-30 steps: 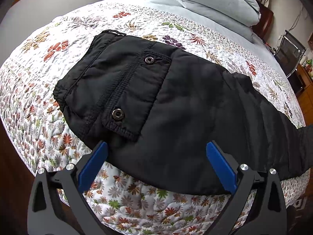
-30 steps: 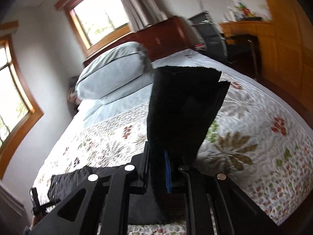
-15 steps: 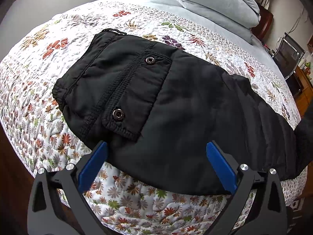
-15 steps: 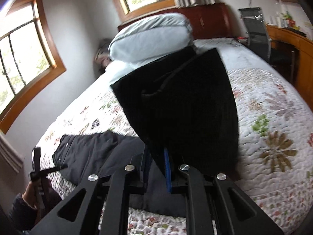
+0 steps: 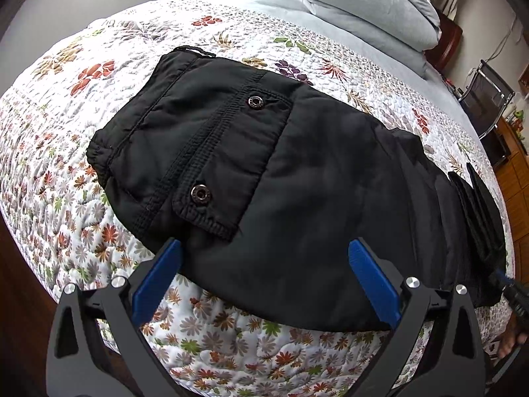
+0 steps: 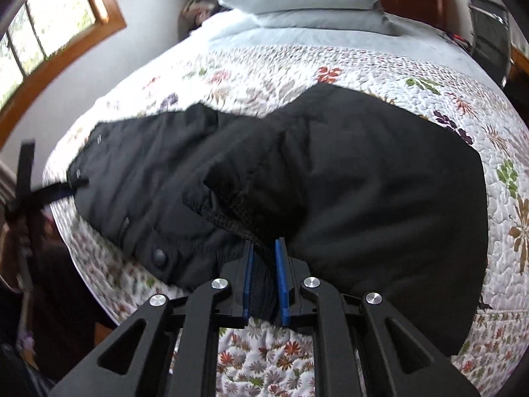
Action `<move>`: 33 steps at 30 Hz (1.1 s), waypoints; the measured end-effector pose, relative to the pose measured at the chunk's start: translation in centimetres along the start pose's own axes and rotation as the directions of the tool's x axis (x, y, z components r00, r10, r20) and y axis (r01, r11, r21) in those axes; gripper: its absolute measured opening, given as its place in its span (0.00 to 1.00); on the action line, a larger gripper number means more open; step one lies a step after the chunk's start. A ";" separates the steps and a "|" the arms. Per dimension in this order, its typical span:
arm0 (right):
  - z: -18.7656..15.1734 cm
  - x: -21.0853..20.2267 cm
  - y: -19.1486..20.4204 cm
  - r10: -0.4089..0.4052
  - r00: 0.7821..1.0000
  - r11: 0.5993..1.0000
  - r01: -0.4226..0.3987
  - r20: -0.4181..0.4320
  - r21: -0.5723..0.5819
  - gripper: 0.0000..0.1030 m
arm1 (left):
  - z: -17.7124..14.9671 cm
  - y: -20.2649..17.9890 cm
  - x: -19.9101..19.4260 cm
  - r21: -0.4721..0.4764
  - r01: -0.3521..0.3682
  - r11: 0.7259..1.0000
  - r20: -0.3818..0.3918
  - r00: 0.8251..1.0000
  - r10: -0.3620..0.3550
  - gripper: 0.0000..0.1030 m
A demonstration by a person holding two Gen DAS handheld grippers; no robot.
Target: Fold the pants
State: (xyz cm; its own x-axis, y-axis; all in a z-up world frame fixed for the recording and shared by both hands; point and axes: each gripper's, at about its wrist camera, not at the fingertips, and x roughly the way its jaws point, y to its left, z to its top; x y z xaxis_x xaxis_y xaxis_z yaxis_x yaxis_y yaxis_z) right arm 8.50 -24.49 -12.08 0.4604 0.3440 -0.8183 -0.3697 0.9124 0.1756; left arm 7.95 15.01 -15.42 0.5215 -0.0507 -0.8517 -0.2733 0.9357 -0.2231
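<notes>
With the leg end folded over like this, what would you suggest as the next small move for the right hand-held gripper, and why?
Probably lower it a little further and then release. The right hand-held gripper is shut on the leg hem of the black pants, which is doubled over toward the waistband pocket but looks puffed, not flat. The left hand-held gripper waits open.

A: Where does the left wrist view look from?

B: From the bed's near edge, steeply down and close, over the left gripper (image 5: 263, 276) onto the waist end of the black pants (image 5: 297, 178). The pillows (image 5: 363, 3) lie far back, upper right.

A: And the right wrist view?

B: Also tilted down, closer still, behind the right gripper (image 6: 264, 264) at the leg end of the pants (image 6: 363, 182). It's blurred, but the dark shape at its left edge seems to be the left gripper (image 6: 28, 178).

A: What do they share?

B: The pants, the floral quilt (image 5: 231, 347) and the pillows, seen from opposite ends of the garment.
</notes>
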 end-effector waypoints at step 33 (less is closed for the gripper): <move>0.9 4.5 5.0 -0.211 0.976 0.885 0.213 0.051 -0.414 0.67 | 1.1 0.8 0.4 -0.060 0.038 0.997 -0.010 0.999 -0.039 0.97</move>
State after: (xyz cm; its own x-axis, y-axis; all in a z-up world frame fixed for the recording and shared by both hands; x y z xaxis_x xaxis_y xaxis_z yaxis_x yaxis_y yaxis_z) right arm 9.47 -18.15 -14.36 0.5682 0.1546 -0.8082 -0.5632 0.7892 -0.2450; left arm 8.80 16.08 -15.43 0.5240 -0.0905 -0.8469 -0.3009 0.9105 -0.2835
